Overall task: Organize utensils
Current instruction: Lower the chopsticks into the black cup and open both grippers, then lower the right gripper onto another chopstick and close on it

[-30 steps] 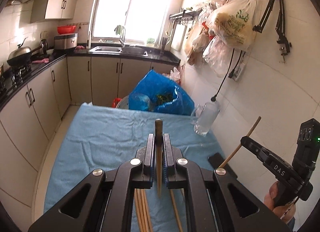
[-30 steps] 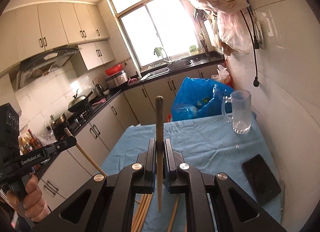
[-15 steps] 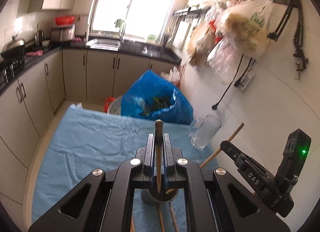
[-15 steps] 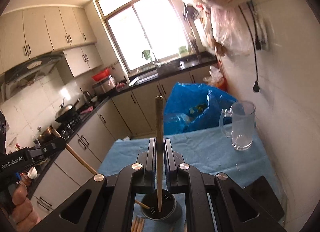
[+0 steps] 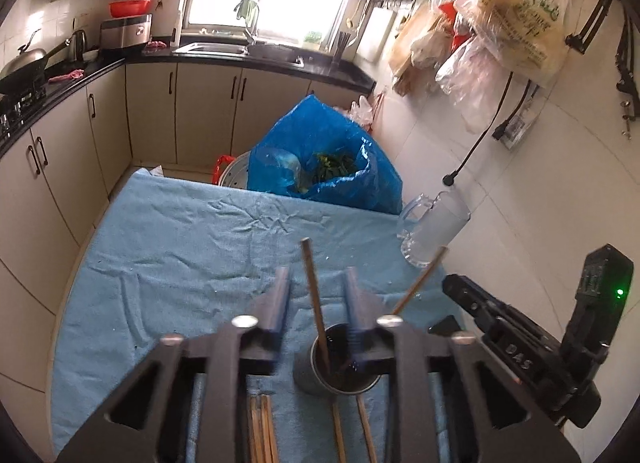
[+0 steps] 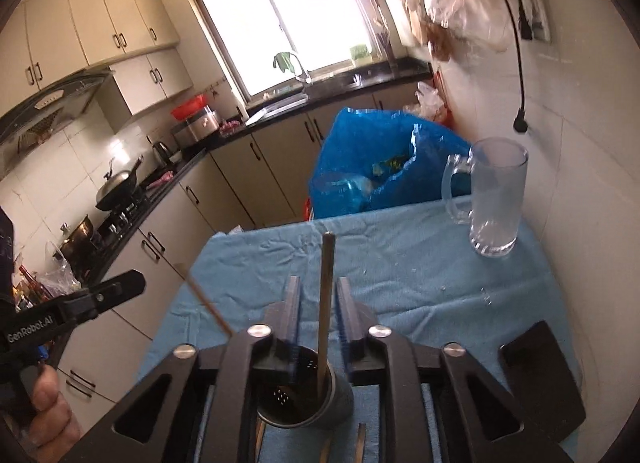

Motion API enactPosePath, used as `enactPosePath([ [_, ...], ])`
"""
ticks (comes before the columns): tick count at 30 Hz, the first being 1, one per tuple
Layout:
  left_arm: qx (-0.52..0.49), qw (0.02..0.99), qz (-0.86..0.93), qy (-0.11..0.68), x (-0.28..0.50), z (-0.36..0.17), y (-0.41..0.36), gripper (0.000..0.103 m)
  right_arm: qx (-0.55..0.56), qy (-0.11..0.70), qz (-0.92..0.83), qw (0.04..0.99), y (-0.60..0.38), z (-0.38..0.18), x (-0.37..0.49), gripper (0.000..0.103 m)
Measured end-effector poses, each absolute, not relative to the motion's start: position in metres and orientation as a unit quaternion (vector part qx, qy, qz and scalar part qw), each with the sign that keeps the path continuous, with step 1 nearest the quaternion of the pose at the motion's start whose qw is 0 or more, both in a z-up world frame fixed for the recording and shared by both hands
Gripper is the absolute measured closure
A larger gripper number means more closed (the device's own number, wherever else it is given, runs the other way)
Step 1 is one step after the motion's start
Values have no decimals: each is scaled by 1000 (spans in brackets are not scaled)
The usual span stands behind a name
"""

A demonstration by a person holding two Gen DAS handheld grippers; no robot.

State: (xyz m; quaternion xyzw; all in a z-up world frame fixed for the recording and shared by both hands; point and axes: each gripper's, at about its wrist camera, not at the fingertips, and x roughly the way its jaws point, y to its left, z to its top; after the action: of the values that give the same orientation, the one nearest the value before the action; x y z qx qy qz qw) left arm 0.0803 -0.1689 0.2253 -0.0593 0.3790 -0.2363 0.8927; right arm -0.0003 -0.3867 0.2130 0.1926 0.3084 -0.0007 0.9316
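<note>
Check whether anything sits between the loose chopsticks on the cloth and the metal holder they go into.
Nothing visible does. The loose chopsticks lie on the blue cloth right in front of the holder, whose mouth is open apart from two chopsticks already standing in it. The glass mug stands far off to the right.

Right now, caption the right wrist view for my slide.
Open right gripper over metal cup, chopstick standing inside.

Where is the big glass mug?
The glass mug stands at the table's far right corner by the tiled wall, just right of the blue bag.
</note>
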Motion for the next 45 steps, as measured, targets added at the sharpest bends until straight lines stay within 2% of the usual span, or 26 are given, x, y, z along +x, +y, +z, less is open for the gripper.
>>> enactPosePath([
  [3, -57, 899, -236, 365, 69, 236, -162, 71, 186, 289, -3, 939, -386, 229, -16, 72],
  [5, -62, 903, -236, 353, 58, 242, -153, 64, 181, 273, -2, 945, -386, 241, -33, 70],
  [7, -59, 911, -230, 337, 44, 245, -143, 58, 164, 257, -7, 952, -381, 251, -54, 51],
  [8, -55, 917, -223, 327, 33, 245, -136, 55, 155, 246, -9, 957, -378, 255, -65, 32],
  [9, -53, 920, -219, 320, 25, 244, -131, 53, 144, 232, -14, 962, -374, 258, -77, 17],
  [12, -47, 928, -206, 308, -1, 234, -111, 41, 68, 192, -62, 977, -349, 258, -118, 0],
  [16, -36, 928, -188, 319, -29, 205, -87, 38, 27, 219, -67, 973, -322, 233, -143, 0],
  [19, -42, 921, -182, 343, -40, 181, -69, 35, 23, 204, -39, 978, -308, 210, -163, 0],
  [22, -46, 912, -167, 371, -44, 155, -55, 35, 49, 258, -11, 965, -298, 187, -157, 0],
  [23, -46, 909, -162, 381, -44, 146, -51, 35, 55, 269, -6, 962, -295, 181, -154, 2],
  [25, -53, 900, -153, 404, -43, 130, -43, 35, 61, 296, -4, 953, -292, 171, -144, 13],
  [27, -64, 890, -143, 428, -38, 114, -32, 35, 81, 337, 4, 938, -289, 159, -130, 48],
  [29, -73, 884, -132, 442, -35, 102, -23, 35, 114, 385, 13, 916, -291, 144, -116, 61],
  [34, -79, 874, -131, 462, -33, 84, -9, 35, 173, 471, 56, 863, -281, 108, -90, 70],
  [37, -79, 870, -134, 467, -33, 79, -5, 35, 175, 493, 56, 850, -268, 96, -79, 75],
  [41, -83, 869, -140, 467, -35, 75, 3, 35, 191, 513, 47, 836, -252, 84, -57, 88],
  [45, -86, 869, -143, 466, -37, 72, 12, 35, 201, 520, 21, 830, -247, 72, -34, 90],
])
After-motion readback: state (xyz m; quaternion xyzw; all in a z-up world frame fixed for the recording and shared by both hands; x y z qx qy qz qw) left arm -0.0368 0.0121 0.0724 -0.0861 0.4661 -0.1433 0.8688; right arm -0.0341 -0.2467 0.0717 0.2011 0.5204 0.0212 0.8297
